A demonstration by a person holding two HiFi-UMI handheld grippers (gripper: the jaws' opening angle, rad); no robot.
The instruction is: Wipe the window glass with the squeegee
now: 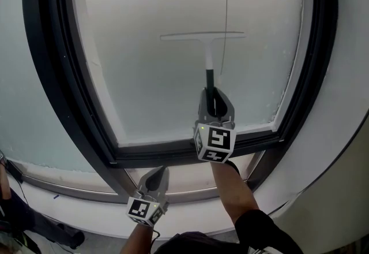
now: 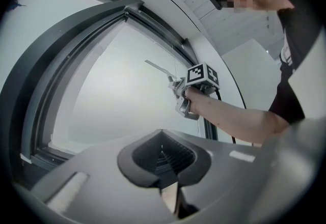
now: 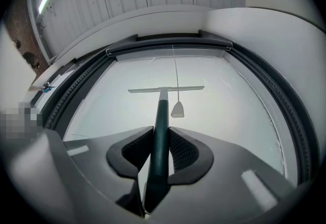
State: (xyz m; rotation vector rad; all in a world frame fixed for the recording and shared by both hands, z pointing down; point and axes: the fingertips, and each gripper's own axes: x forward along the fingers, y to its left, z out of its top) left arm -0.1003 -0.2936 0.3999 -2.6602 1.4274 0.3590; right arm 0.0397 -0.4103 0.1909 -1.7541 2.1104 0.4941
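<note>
The squeegee has a white blade (image 1: 202, 35) and a dark green handle (image 1: 210, 81). Its blade lies level against the frosted window glass (image 1: 144, 62), in the upper middle of the pane. My right gripper (image 1: 214, 109) is shut on the handle, below the blade. The right gripper view shows the handle (image 3: 162, 121) running up between the jaws of the right gripper (image 3: 162, 142) to the blade (image 3: 165, 88). My left gripper (image 1: 154, 180) hangs lower, in front of the sill, shut with nothing in it. The left gripper view looks past the left gripper (image 2: 163, 152) at the right gripper (image 2: 196, 88).
A thick dark window frame (image 1: 86, 114) surrounds the pane. A thin blind cord (image 1: 226, 10) hangs in front of the glass just right of the handle, ending in a white pull (image 3: 177, 110). A pale sill (image 1: 69, 180) runs below the frame. A person's arm (image 2: 239, 118) reaches across.
</note>
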